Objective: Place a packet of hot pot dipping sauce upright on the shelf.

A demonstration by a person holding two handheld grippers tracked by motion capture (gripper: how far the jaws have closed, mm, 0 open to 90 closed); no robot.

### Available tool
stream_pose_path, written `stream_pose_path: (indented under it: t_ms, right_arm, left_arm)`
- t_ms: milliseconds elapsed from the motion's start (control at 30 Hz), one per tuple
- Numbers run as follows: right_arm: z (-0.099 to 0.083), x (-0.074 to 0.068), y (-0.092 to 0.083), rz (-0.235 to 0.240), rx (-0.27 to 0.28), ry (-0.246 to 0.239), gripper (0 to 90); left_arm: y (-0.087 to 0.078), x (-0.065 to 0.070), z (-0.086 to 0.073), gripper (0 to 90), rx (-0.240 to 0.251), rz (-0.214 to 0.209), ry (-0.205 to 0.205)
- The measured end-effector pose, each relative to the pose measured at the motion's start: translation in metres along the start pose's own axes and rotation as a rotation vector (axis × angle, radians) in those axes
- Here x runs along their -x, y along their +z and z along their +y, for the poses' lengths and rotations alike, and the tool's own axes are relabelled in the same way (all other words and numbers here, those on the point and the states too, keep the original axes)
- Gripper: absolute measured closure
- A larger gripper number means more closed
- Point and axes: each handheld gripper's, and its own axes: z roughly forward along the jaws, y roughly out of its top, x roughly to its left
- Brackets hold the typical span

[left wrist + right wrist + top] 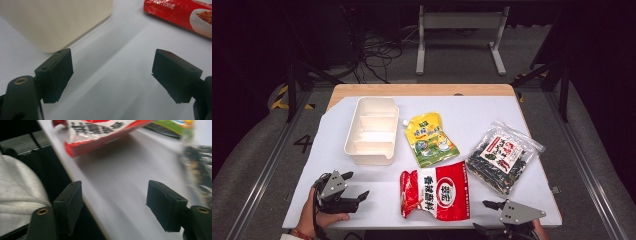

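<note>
Nothing is packed yet. The cream plastic box (372, 131) holds nothing; the shiny red-and-white bag (435, 191) lies right of it. Left gripper (353, 186) and right gripper (480, 216) are both spread, holding nothing.

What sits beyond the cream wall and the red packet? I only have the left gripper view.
Observer: That cream wall belongs to a divided tray, three compartments, all bare.
Operator: And the red packet?
Observer: The red-and-white packet lies flat near the table's front edge; a yellow-green pouch lies behind it.
Operator: Anything farther right?
Observer: A clear bag of dark dried food.
Operator: The right claw?
Observer: The right claw stands open with nothing between its jaws, over the table's near edge.
</note>
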Motion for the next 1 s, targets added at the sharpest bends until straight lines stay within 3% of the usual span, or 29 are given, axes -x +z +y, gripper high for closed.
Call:
stream_pose_path:
  t_ms: [167, 300, 433, 600, 667, 800, 1000]
  right_arm:
    - [0.006, -0.011, 0.016, 0.01, -0.019, 0.026, 25.0]
    - [0.015, -0.013, 0.024, 0.038, 0.024, 0.079, 25.1]
    - [0.022, -0.016, 0.033, 0.035, 0.035, 0.093, 27.0]
    - [0.028, -0.018, 0.044, 0.048, 0.027, 0.103, 41.1]
    - [0.03, -0.017, 0.046, 0.084, 0.035, 0.103, 50.3]
    - [0.033, -0.011, 0.046, 0.092, 0.046, 0.117, 74.8]
    - [0.038, 0.001, 0.041, 0.072, 0.084, 0.149, 86.0]
  left_arm:
    - [0.003, 0.004, 0.003, 17.5, -0.01, -0.007, 0.011]
    - [0.005, 0.007, 0.006, 17.5, -0.015, -0.016, 0.023]
    - [0.008, 0.011, 0.01, 17.4, -0.017, -0.029, 0.044]
    - [0.013, 0.016, 0.015, 17.3, -0.023, -0.041, 0.07]
    - [0.013, 0.017, 0.016, 17.4, -0.024, -0.041, 0.077]
    - [0.015, 0.02, 0.021, 17.2, -0.014, -0.058, 0.089]
    - [0.017, 0.024, 0.026, 17.2, -0.011, -0.074, 0.104]
